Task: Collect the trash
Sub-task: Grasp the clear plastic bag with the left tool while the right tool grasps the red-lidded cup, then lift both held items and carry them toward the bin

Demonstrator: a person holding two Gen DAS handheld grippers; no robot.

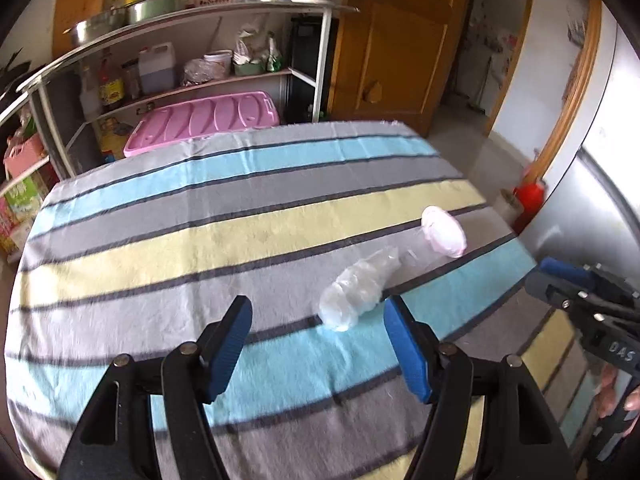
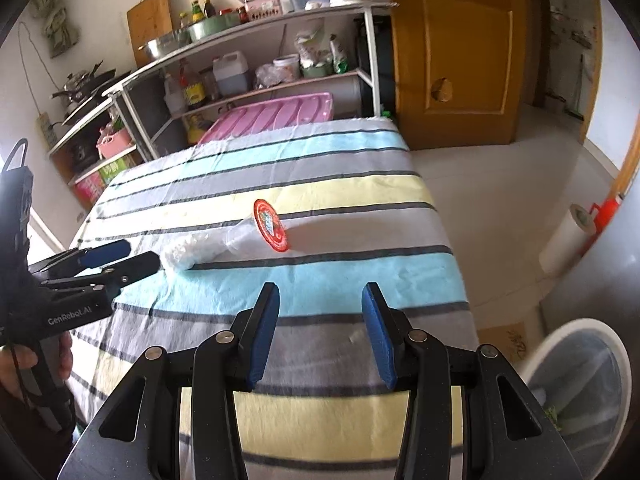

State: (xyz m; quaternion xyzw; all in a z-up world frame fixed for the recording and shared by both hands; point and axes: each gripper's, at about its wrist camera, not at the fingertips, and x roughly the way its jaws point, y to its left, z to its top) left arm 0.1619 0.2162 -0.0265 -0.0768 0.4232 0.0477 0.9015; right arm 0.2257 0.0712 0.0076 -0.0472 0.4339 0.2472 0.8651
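A crumpled clear plastic cup (image 1: 360, 292) lies on its side on the striped tablecloth (image 1: 200, 240), with a round lid (image 1: 444, 232) at its far end. The right wrist view shows the cup (image 2: 196, 250) and the lid's red printed face (image 2: 271, 225). My left gripper (image 1: 316, 304) is open, its tips just short of the cup's near end, and no pad presses on it. From the right wrist view the left gripper (image 2: 142, 253) sits close beside the cup, held by a hand (image 2: 64, 356). My right gripper (image 2: 320, 292) is open and empty over the cloth, nearer than the cup, and it shows at the right edge of the left wrist view (image 1: 548, 278).
A white bin with a clear liner (image 2: 576, 326) stands on the floor off the table's right corner. Beyond the table are metal shelves (image 2: 280, 84) with bottles and a pink lid (image 2: 272, 114). A wooden door (image 2: 460, 52), a paper roll (image 2: 564, 240) and a red container (image 2: 604, 210) are to the right.
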